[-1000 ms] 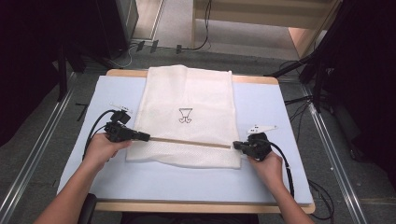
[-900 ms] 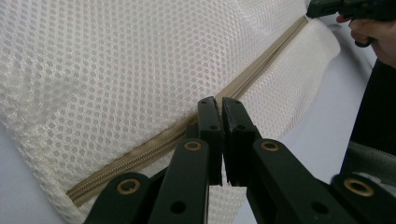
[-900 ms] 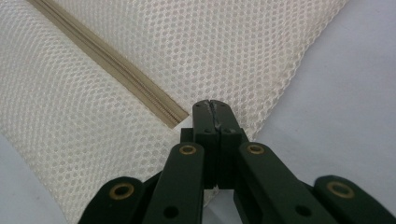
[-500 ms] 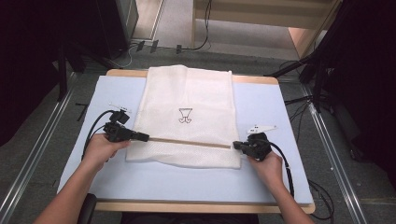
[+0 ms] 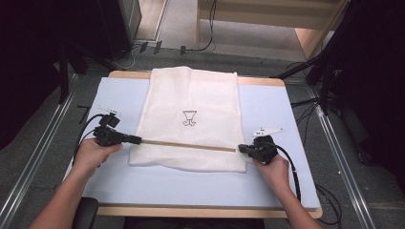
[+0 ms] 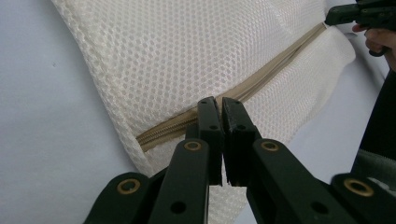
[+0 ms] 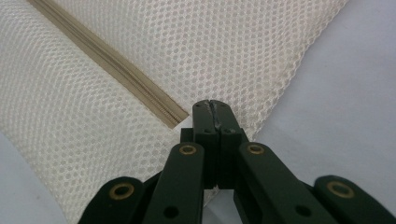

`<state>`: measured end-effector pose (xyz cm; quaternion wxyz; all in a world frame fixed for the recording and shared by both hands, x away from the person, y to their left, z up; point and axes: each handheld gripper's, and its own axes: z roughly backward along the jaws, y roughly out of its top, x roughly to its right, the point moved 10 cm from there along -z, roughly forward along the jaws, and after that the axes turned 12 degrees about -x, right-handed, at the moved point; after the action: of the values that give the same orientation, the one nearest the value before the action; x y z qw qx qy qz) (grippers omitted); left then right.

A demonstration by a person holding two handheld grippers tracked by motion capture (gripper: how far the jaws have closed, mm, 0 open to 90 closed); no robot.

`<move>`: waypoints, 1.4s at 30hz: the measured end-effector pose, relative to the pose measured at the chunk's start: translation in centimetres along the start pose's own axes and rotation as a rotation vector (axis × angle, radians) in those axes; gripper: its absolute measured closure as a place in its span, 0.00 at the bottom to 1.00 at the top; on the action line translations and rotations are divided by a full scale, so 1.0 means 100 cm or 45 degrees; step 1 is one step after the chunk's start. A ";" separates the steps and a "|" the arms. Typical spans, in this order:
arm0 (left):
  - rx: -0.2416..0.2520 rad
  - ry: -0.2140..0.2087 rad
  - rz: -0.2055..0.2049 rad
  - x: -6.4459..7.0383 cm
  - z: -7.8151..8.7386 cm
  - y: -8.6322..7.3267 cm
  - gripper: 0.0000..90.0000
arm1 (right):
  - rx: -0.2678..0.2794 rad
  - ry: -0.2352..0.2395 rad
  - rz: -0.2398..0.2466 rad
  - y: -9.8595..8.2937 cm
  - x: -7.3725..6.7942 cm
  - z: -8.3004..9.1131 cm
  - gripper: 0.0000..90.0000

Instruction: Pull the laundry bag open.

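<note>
A cream mesh bag (image 5: 191, 119) lies flat on the pale blue cover of the counter (image 5: 286, 186), its long side running away from the person, its far end reaching the counter's far edge. A small dark outline mark (image 5: 189, 118) sits near the middle of the mesh. A tan zipper (image 5: 188, 144) runs straight across the bag close to its near end, from side to side. The left gripper (image 5: 135, 140) is at the zipper's left end, held in the person's left hand (image 5: 90, 155); in the left gripper view its jaws are almost pressed together, a thin slit between them, with the tips right over the zipper tape (image 6: 261, 81) where it begins at the bag's edge. Whether they pinch the tape or the slider I cannot tell, as the tips hide that spot. The right gripper (image 5: 241, 149) is at the bag's right edge, by the zipper's other end, held in the right hand (image 5: 272, 164). In the right gripper view its jaws are pressed together on the mesh (image 7: 243, 56) just beside the end of the zipper (image 7: 170, 116), near the bag's seamed edge. A black cable (image 5: 291, 167) trails from each gripper back toward the person.
</note>
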<state>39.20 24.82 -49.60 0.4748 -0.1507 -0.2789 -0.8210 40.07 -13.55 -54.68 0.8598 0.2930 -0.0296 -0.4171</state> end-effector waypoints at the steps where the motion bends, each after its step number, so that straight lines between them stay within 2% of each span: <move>1: 0.004 0.006 -0.001 0.000 0.000 0.001 0.99 | -0.001 0.001 -0.001 0.000 0.000 0.000 1.00; 4: 0.003 0.009 -0.007 0.000 0.000 0.001 0.99 | -0.001 0.002 -0.002 0.000 0.000 0.000 1.00; 6: -0.006 0.045 -0.009 -0.003 0.001 -0.001 0.99 | -0.001 0.001 -0.001 0.000 0.000 0.000 1.00; 9: 0.007 0.062 0.011 -0.009 0.006 -0.002 0.99 | -0.001 0.003 -0.001 0.000 0.000 0.000 1.00; 10: 0.025 0.068 0.041 -0.016 0.011 -0.004 0.99 | -0.002 0.003 0.000 0.000 0.000 0.000 1.00; 13: 0.038 0.094 0.071 -0.028 0.017 -0.010 0.99 | -0.001 0.007 -0.003 0.000 0.000 0.000 1.00; 15: 0.063 0.070 0.077 -0.032 0.023 -0.011 0.99 | -0.002 0.009 -0.003 0.000 0.000 0.000 1.00; 17: 0.079 0.057 0.079 -0.032 0.025 -0.011 0.99 | -0.003 0.006 -0.002 0.001 0.000 0.000 1.00; 20: 0.056 0.096 0.076 -0.033 0.022 -0.013 0.99 | -0.005 0.007 -0.006 0.001 0.000 0.000 1.00; 22: 0.063 0.077 0.083 -0.033 0.021 -0.013 0.99 | -0.009 0.011 -0.008 0.001 0.000 0.000 1.00; 31: 0.057 0.088 0.053 -0.030 0.018 -0.018 0.98 | -0.058 0.001 -0.007 0.002 0.000 0.001 1.00; 37: 0.053 0.085 0.064 -0.026 0.017 -0.022 0.98 | -0.076 0.034 -0.015 0.003 0.001 0.001 1.00; 40: 0.049 0.093 0.057 -0.025 0.017 -0.024 0.97 | -0.083 0.071 -0.022 0.003 0.000 0.002 0.95; 42: 0.065 0.103 0.047 -0.024 0.017 -0.024 0.92 | -0.086 0.096 -0.009 0.004 -0.002 0.003 0.94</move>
<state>38.35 28.47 -50.25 0.5045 -0.1102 -0.2775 -0.8101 40.16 -13.39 -54.20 0.8683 0.2796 0.0179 -0.4095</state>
